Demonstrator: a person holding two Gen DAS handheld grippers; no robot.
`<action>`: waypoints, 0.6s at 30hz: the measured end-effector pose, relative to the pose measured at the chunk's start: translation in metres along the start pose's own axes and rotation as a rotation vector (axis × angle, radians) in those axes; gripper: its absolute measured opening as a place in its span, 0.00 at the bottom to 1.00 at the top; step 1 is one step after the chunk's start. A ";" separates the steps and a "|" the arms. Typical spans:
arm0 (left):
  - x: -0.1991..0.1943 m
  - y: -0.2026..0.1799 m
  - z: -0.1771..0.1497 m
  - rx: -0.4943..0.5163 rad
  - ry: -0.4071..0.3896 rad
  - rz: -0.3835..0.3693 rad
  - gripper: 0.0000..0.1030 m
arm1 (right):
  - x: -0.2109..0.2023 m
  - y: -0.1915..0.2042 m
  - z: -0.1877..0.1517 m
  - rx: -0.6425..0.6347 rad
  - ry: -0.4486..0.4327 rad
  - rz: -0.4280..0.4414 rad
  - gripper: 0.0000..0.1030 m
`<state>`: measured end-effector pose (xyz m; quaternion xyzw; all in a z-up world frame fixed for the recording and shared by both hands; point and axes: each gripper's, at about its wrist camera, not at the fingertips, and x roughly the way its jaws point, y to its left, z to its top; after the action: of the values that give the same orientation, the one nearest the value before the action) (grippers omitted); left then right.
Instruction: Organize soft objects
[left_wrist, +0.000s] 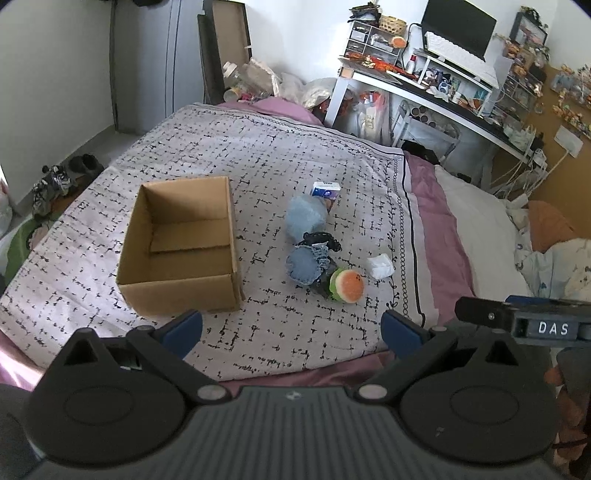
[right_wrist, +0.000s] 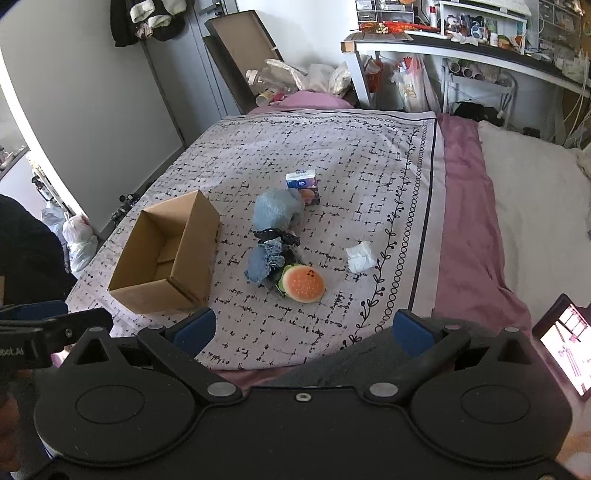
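An open cardboard box (left_wrist: 181, 243) (right_wrist: 168, 254) stands empty on the patterned bedspread. To its right lies a small pile: a burger plush (left_wrist: 347, 285) (right_wrist: 303, 284), a denim pouch (left_wrist: 304, 264) (right_wrist: 260, 264), a black lacy item (left_wrist: 320, 238) (right_wrist: 277, 234), a light blue fluffy item (left_wrist: 306, 216) (right_wrist: 275, 210), and a tissue pack (left_wrist: 325, 192) (right_wrist: 303, 184). A crumpled white tissue (left_wrist: 380, 266) (right_wrist: 360, 256) lies apart at the right. My left gripper (left_wrist: 291, 328) hovers open near the bed's front edge, holding nothing. My right gripper (right_wrist: 304, 328) is likewise open and holds nothing.
The bedspread (left_wrist: 280, 155) covers a pink sheet (right_wrist: 465, 221), with a white pillow (right_wrist: 535, 206) at right. A cluttered desk (left_wrist: 443, 96) stands beyond the bed. A lit tablet screen (right_wrist: 569, 343) sits at the lower right. Shoes (left_wrist: 55, 181) lie on the floor at left.
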<state>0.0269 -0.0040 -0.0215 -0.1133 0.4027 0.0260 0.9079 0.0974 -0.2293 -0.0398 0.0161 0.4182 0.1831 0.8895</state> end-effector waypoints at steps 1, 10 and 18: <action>0.003 0.000 0.001 -0.005 0.000 0.000 0.99 | 0.002 -0.002 0.002 0.002 -0.001 0.002 1.00; 0.036 -0.005 0.014 -0.023 0.002 -0.014 0.98 | 0.026 -0.019 0.014 0.042 -0.011 0.029 0.99; 0.064 -0.012 0.026 -0.030 -0.003 -0.028 0.96 | 0.057 -0.026 0.023 0.074 0.039 0.078 0.87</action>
<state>0.0902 -0.0123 -0.0499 -0.1325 0.3994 0.0197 0.9069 0.1564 -0.2308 -0.0718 0.0617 0.4412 0.2021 0.8722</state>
